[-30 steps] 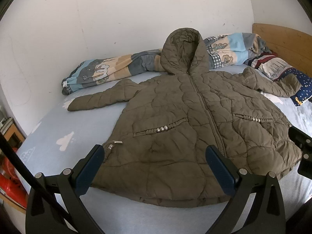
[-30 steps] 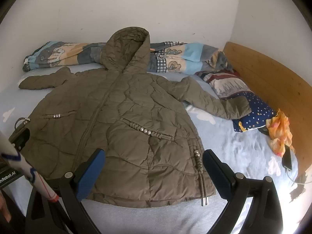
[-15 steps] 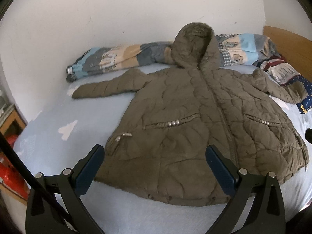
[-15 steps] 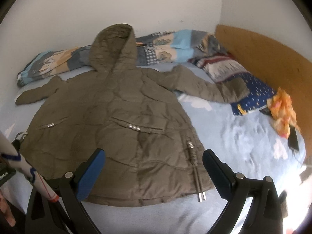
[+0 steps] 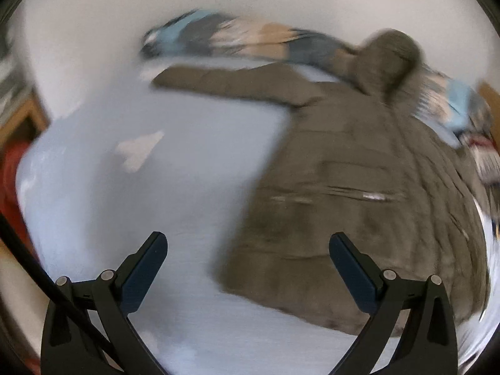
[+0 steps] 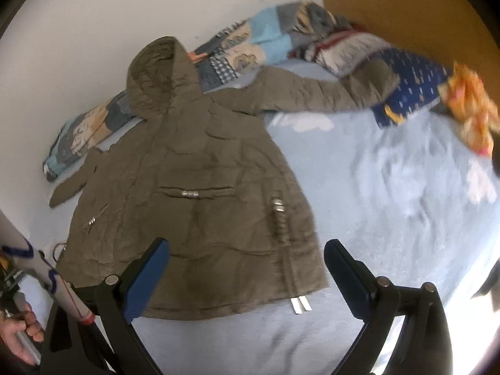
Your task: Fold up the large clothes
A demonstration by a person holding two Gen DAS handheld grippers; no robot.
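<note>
Risk first, left wrist view: left gripper (image 5: pixel 248 250) is spread wide with nothing between its jaws, hovering over bare sheet (image 5: pixel 187 162) in the lower centre. The jacket (image 5: pixel 359 193) fills the right half of the frame, its sleeve (image 5: pixel 225 81) reaching toward the upper left. Heavy blur here; a grab made while swinging could catch sheet along with the hem, or miss the hem corner outright. Versus a second ago: jacket was centred between the jaws, now it sits right of centre and the frame has rolled.

Right wrist view: right gripper (image 6: pixel 247 251) also spread and empty, jaws just been closing slightly, only jacket hem (image 6: pixel 225 300) in the gap below. Jacket lies flat, centre-left, other sleeve (image 6: pixel 312 93) draped onto the pillow (image 6: pixel 412 78) at upper right. Puffy quilting may slip from a shallow pinch; zipper pulls (image 6: pixel 300 304) could snag. Versus earlier: jacket shifted left, more sheet on the right.
</note>
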